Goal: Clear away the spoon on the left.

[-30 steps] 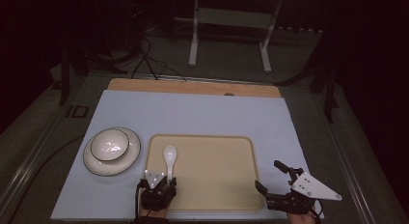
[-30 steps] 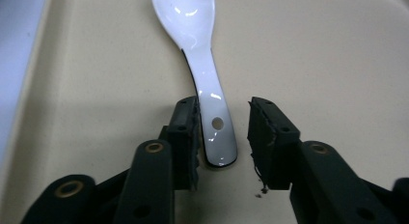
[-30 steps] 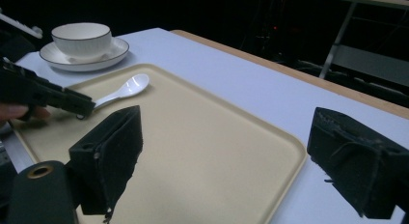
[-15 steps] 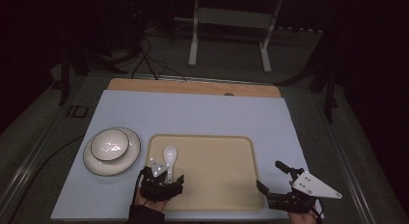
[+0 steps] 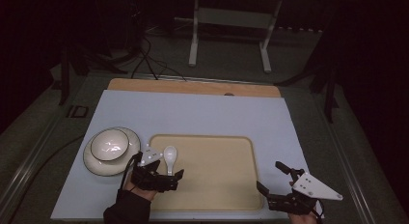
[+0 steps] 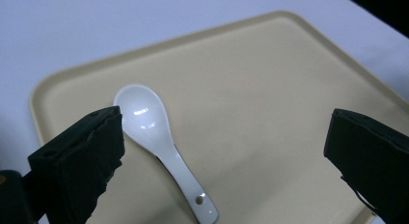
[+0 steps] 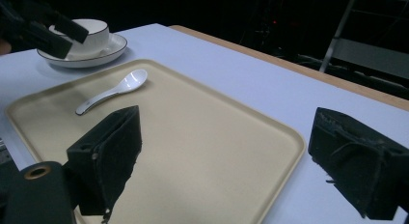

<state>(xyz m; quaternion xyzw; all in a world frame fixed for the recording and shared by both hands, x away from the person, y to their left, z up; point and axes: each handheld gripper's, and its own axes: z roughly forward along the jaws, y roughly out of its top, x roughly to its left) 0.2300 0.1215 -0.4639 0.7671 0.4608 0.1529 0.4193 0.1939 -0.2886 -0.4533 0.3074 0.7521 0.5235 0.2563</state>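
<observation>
A white ceramic spoon (image 5: 170, 154) (image 6: 149, 127) (image 7: 115, 91) lies flat at the left end of a beige tray (image 5: 217, 171) (image 6: 265, 113) (image 7: 193, 137). My left gripper (image 5: 163, 172) (image 6: 226, 132) hovers over the spoon's handle. Its jaws have just been opening and stand wide, with the spoon below them and untouched. To the tray's left, a white bowl (image 5: 110, 143) (image 7: 94, 28) sits on a dark-rimmed plate (image 5: 99, 163) (image 7: 103, 52). My right gripper (image 5: 271, 178) (image 7: 226, 132) is open and empty at the tray's near right corner.
The tray and plate rest on a pale blue mat (image 5: 202, 113) with a wooden strip (image 5: 193, 86) along its far edge. Behind the table stands a metal frame (image 5: 229, 21), with cables (image 5: 144, 60) on the dark floor.
The left gripper's jaws have spread apart and the hand has lifted off the spoon, which stays lying on the tray. The right gripper has not moved.
</observation>
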